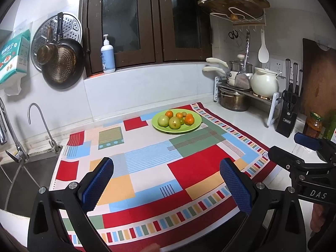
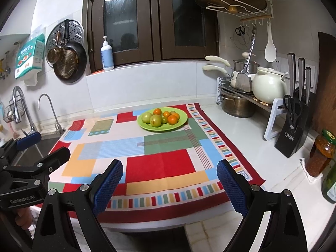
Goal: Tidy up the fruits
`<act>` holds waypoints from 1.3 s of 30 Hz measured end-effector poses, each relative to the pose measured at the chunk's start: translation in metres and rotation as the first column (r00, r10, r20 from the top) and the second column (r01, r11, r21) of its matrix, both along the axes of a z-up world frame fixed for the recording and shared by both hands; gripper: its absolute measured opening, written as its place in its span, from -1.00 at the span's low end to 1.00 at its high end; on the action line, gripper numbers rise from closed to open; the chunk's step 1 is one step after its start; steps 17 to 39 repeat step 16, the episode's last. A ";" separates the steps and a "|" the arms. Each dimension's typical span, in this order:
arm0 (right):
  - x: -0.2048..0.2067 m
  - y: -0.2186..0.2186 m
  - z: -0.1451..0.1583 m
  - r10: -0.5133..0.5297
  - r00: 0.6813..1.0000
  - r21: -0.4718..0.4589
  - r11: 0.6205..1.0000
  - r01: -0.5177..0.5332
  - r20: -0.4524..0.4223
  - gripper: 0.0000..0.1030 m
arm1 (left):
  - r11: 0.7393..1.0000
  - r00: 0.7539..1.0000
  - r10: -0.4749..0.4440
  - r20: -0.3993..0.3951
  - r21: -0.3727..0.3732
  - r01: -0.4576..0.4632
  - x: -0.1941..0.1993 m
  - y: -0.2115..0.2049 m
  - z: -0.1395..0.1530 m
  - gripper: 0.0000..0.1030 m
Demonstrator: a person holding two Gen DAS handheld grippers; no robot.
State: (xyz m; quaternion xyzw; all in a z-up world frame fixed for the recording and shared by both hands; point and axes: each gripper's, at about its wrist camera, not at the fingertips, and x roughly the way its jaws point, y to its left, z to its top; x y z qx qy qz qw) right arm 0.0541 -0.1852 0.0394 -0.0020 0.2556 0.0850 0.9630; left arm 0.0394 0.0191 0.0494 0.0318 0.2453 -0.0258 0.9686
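Fruits: you have three green fruits [image 1: 169, 121] and several small orange ones [image 1: 189, 119] piled together on the green plate [image 1: 194, 124], touching one another.
Plate: it sits on the far part of the patchwork cloth [image 1: 147, 163], toward its right rear corner, well apart from both of your hand-held grippers.
Cloth: it covers most of the white surface [image 2: 252, 138]; the stretch between your fingers and the plate shows only cloth.
Left hand-held gripper [image 1: 167, 181]: you hold it released, blue pads wide apart and gripping nothing, low over the near edge of the cloth.
Right hand-held gripper [image 2: 170, 180]: also released and holding nothing, over the near edge of the cloth, just beside the left one; each shows at the edge of the other's view.
Right of the plate: a rack [image 2: 271, 109] carries a cream pot [image 2: 267, 86] and stacked pans, with a steel pot [image 2: 236, 105] under it.
Near right: a black knife block [image 2: 293, 134] stands on the bare surface, then a jar [image 2: 320, 155] of reddish paste and a green bottle [image 2: 330, 184] at the edge.
Left: a sink [image 1: 27, 172] with two taps [image 1: 44, 126] borders the cloth.
Back wall: a soap pump bottle [image 1: 108, 56] stands on the window ledge; pans [image 1: 61, 63] hang beside it.
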 end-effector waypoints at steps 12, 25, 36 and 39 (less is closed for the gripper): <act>0.006 0.002 -0.003 -0.002 1.000 -0.004 1.000 0.002 -0.010 0.78 | 1.000 1.000 0.004 -0.016 -0.007 -0.004 0.009 0.003 -0.003 1.00; 0.011 0.002 -0.006 0.001 1.000 -0.005 1.000 -0.001 -0.018 0.78 | 1.000 1.000 0.005 -0.025 -0.013 -0.005 0.013 0.004 -0.006 1.00; 0.011 0.002 -0.006 0.001 1.000 -0.005 1.000 -0.001 -0.018 0.78 | 1.000 1.000 0.005 -0.025 -0.013 -0.005 0.013 0.004 -0.006 1.00; 0.011 0.002 -0.006 0.001 1.000 -0.005 1.000 -0.001 -0.018 0.78 | 1.000 1.000 0.005 -0.025 -0.013 -0.005 0.013 0.004 -0.006 1.00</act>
